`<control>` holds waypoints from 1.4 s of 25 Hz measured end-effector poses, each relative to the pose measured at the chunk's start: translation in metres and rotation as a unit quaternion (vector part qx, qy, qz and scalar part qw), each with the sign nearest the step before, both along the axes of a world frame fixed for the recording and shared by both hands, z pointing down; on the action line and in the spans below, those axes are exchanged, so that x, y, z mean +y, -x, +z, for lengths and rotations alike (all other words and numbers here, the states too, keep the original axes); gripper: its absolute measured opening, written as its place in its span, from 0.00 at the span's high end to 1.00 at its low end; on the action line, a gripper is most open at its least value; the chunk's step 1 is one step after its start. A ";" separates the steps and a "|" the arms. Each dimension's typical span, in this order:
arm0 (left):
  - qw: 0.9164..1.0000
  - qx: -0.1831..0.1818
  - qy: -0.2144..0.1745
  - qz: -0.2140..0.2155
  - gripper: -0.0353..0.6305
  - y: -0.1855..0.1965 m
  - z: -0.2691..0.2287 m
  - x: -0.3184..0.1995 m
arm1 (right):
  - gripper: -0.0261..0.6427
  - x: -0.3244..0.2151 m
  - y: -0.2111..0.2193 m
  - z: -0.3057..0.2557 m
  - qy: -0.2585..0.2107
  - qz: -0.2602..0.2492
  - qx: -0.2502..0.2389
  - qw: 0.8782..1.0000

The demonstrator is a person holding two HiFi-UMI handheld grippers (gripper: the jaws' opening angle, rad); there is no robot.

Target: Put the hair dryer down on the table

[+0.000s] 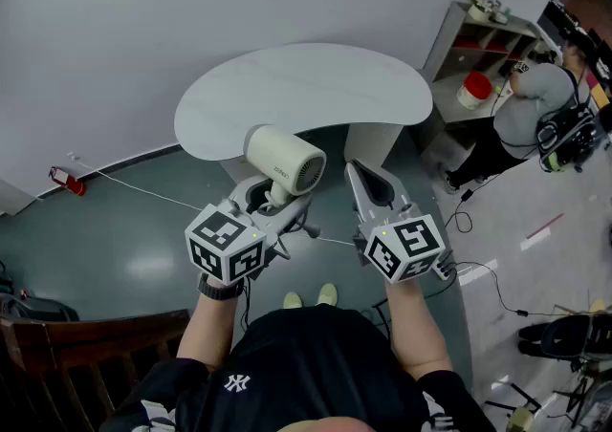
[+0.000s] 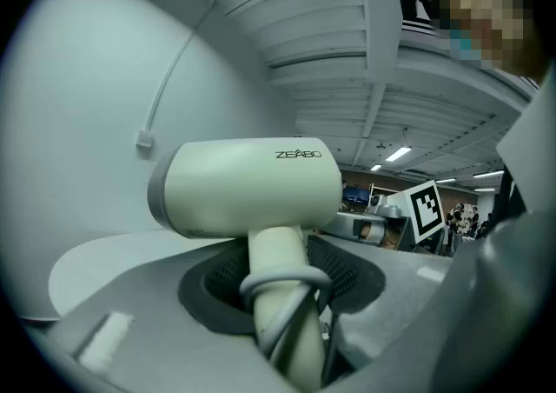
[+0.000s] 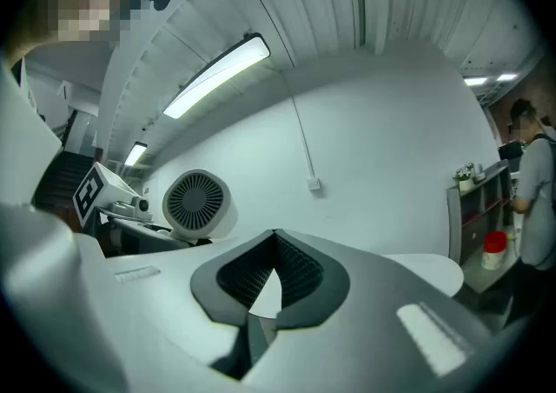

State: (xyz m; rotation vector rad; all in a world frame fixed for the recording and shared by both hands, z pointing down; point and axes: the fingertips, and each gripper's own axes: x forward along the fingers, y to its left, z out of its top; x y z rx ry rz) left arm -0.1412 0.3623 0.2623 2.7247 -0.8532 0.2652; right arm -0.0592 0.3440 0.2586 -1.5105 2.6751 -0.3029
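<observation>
Hair dryer (image 1: 285, 164), one cream-coloured unit, is held in the air at the near edge of the table (image 1: 316, 86), not resting on it. The left gripper (image 1: 273, 199) has its jaws clamped on the handle, which stands upright with the barrel lying crosswise above. In the left gripper view the lower handle is buried between the jaws, and the grey cord (image 2: 280, 283) looped round it runs out of sight below. The right gripper (image 1: 361, 177) sits just beside the dryer, facing its grilled rear end, jaws pressed together at the tips with nothing between them. There are two grippers and two forearms (image 1: 215, 325); the hands are hidden behind the two marker cubes (image 1: 225, 247). Beyond them, the single white table is kidney-shaped, and its pedestal (image 1: 368, 143) is partly covered by the dryer and the grippers. Farther off, past the table's right end, one shelf unit (image 1: 478, 43) holds a red-lidded tub (image 1: 475, 89) and other items too small to tell. One person (image 1: 535, 110) stands at it.
</observation>
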 end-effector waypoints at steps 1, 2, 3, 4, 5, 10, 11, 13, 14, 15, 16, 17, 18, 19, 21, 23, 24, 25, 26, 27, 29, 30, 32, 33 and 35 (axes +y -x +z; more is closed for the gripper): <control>1.000 0.000 -0.002 0.000 0.65 -0.001 0.000 -0.001 | 0.94 -0.001 0.000 0.000 -0.002 -0.001 0.001 1.000; 1.000 0.000 -0.004 0.000 0.65 -0.002 0.001 -0.001 | 0.94 -0.001 -0.001 0.000 -0.004 -0.001 0.001 1.000; 1.000 -0.001 -0.006 0.000 0.65 -0.004 0.001 -0.001 | 0.94 -0.001 -0.002 0.001 -0.005 -0.002 0.002 1.000; 1.000 -0.001 -0.008 -0.001 0.65 -0.006 0.002 0.000 | 0.94 -0.001 -0.004 0.002 -0.006 -0.002 0.003 1.000; 1.000 -0.003 -0.010 -0.002 0.65 -0.008 0.002 0.001 | 0.94 0.000 -0.006 0.003 -0.006 -0.002 0.004 1.000; 1.000 0.003 -0.012 -0.006 0.65 -0.018 0.000 0.003 | 0.94 0.005 -0.014 0.005 -0.005 0.000 0.008 1.000; 1.000 0.004 -0.012 -0.006 0.65 -0.020 0.000 0.003 | 0.94 0.005 -0.014 0.004 -0.005 0.000 0.009 1.000; 1.000 0.006 -0.011 -0.007 0.65 -0.021 -0.001 0.003 | 0.94 0.006 -0.016 0.004 -0.005 0.000 0.010 1.000; 1.000 0.008 -0.011 -0.009 0.65 -0.022 -0.001 0.003 | 0.94 0.006 -0.016 0.004 -0.005 -0.001 0.010 1.000; 1.000 0.010 -0.010 -0.010 0.65 -0.022 -0.001 0.003 | 0.94 0.006 -0.017 0.005 -0.003 -0.001 0.009 1.000; 1.000 0.012 -0.009 -0.012 0.65 -0.022 -0.001 0.003 | 0.94 0.007 -0.017 0.005 -0.001 -0.002 0.007 1.000; 1.000 0.013 -0.008 -0.014 0.65 -0.023 -0.001 0.002 | 0.94 0.007 -0.018 0.006 0.002 -0.003 0.004 1.000; 1.000 0.014 -0.008 -0.015 0.65 -0.023 -0.001 0.002 | 0.94 0.008 -0.018 0.006 0.005 -0.006 0.000 1.000; 1.000 0.014 -0.008 -0.017 0.65 -0.023 -0.001 0.002 | 0.94 0.009 -0.019 0.006 0.007 -0.009 -0.006 1.000; 1.000 0.015 -0.009 -0.019 0.65 -0.023 -0.001 0.002 | 0.93 0.009 -0.020 0.004 0.006 -0.012 -0.017 1.000; 1.000 0.016 -0.012 -0.020 0.65 -0.025 -0.002 0.000 | 0.93 0.007 -0.024 0.002 0.003 -0.009 -0.021 1.000; 1.000 0.016 -0.012 -0.021 0.65 -0.027 -0.002 -0.001 | 0.93 0.006 -0.027 0.003 0.003 -0.008 -0.021 1.000; 1.000 0.016 -0.013 -0.022 0.65 -0.029 -0.001 -0.001 | 0.93 0.005 -0.030 0.004 0.002 -0.008 -0.021 1.000; 0.999 0.016 -0.013 -0.024 0.65 -0.032 0.000 -0.003 | 0.93 0.004 -0.032 0.005 0.002 -0.008 -0.022 1.000; 0.999 0.016 -0.014 -0.025 0.65 -0.035 0.000 -0.004 | 0.93 0.003 -0.035 0.005 0.001 -0.009 -0.022 1.000; 0.999 0.017 -0.016 -0.028 0.65 -0.040 0.001 -0.006 | 0.93 0.002 -0.041 0.006 -0.003 -0.011 -0.023 1.000; 0.999 0.018 -0.017 -0.030 0.65 -0.042 0.002 -0.008 | 0.93 0.001 -0.044 0.006 -0.004 -0.012 -0.024 1.000; 0.999 0.019 -0.020 -0.033 0.65 -0.045 0.002 -0.010 | 0.93 0.000 -0.048 0.007 -0.006 -0.015 -0.026 1.000; 0.999 0.019 -0.020 -0.036 0.65 -0.046 0.002 -0.011 | 0.93 -0.001 -0.050 0.008 -0.006 -0.016 -0.028 0.999; 0.999 0.018 -0.020 -0.045 0.65 -0.047 0.002 -0.014 | 0.93 -0.003 -0.054 0.007 -0.006 -0.020 -0.030 0.999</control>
